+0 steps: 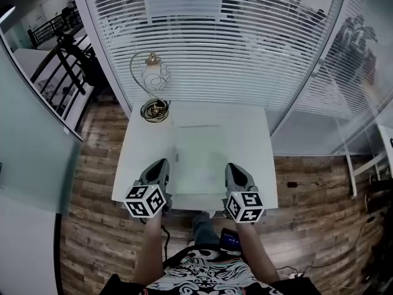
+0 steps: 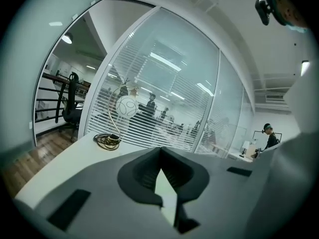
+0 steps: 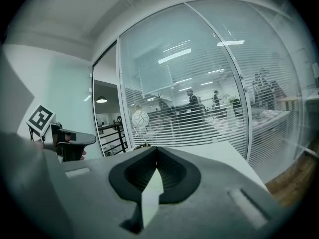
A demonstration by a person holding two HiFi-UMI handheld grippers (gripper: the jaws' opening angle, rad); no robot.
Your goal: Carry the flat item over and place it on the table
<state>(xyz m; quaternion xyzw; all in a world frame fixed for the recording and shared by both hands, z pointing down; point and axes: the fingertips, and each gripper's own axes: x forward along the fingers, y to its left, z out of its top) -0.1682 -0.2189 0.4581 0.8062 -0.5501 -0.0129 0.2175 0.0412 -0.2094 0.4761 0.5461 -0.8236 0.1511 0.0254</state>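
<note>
Flat item (image 1: 198,158): pale, thin, rectangular sheet; left claw (image 1: 163,165) and right claw (image 1: 231,168) clamped on near corners.

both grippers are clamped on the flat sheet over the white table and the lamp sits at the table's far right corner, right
No: the lamp sits at the table's far left corner, as the head view shows. The left gripper and right gripper are clamped on the flat sheet.
</note>
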